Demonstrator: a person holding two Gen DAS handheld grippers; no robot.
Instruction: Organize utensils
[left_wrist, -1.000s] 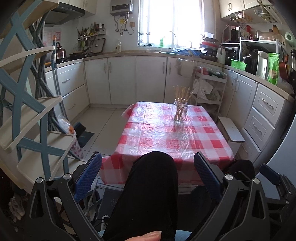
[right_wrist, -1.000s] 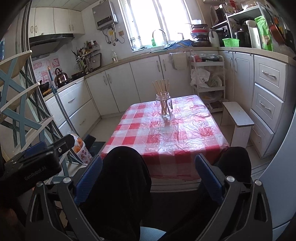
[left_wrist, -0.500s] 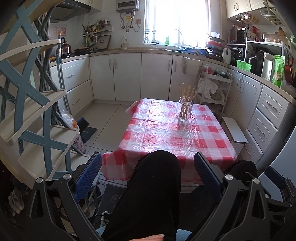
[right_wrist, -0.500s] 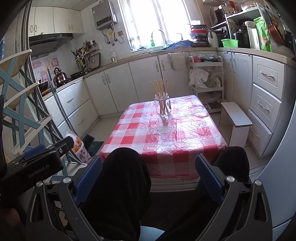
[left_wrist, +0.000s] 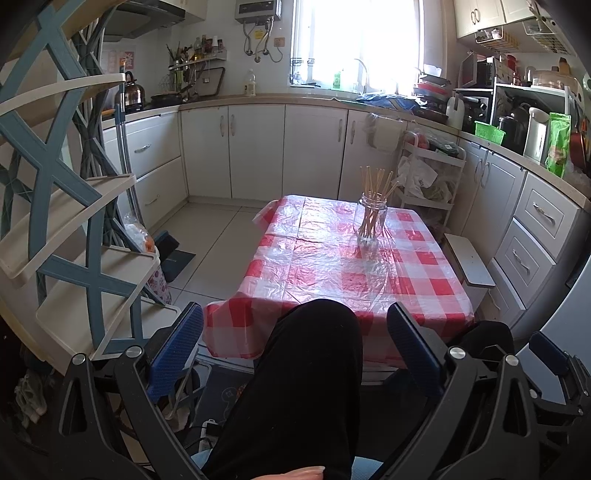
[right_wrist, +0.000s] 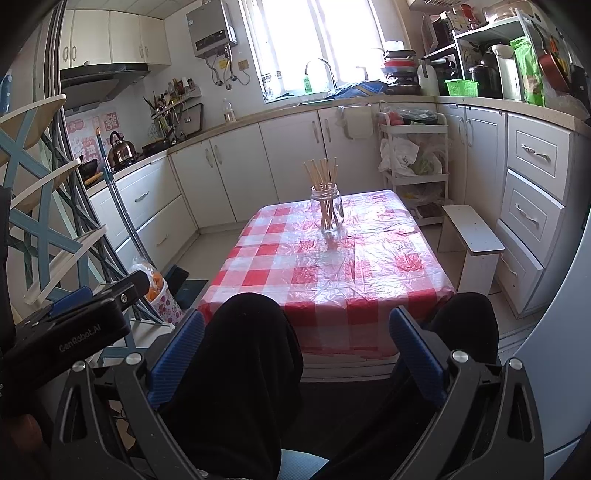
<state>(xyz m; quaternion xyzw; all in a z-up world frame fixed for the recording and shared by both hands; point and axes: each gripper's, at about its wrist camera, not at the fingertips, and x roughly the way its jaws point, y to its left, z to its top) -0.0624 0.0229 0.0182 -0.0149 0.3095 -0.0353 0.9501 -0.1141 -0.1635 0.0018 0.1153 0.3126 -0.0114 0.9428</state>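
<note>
While you sit at the near end of the table (left_wrist: 332, 258), both grippers hang low over your lap, well short of the checked cloth. Your left gripper (left_wrist: 295, 343) stands spread wide, its blue pads (left_wrist: 177, 347) far apart with your black-clad knee (left_wrist: 314, 350) between them; nothing is gripped and nothing but air lies between the fingers and the knee. Your right gripper (right_wrist: 295, 347) is spread just as wide, blue pads (right_wrist: 417, 354) flanking your legs, and it too carries nothing.

From the right wrist view, the body of your left gripper shows at the lower left edge, beside your left knee (right_wrist: 251, 332) and clear of the table (right_wrist: 332, 269).

The glass jar (left_wrist: 370, 221) stands upright on the far half of the table, nearer its far right corner in the left wrist view. A bunch of wooden chopsticks (left_wrist: 375, 188) rests in it, their tops fanning out above the rim. In the right wrist view the same jar (right_wrist: 327, 212) sits on the table's far half, chopsticks (right_wrist: 322, 173) leaning left and right. Both grippers are well apart from the jar, with most of the table's length lying between them.

A white stool (right_wrist: 472, 232) stands just beside the table's right edge.
</note>
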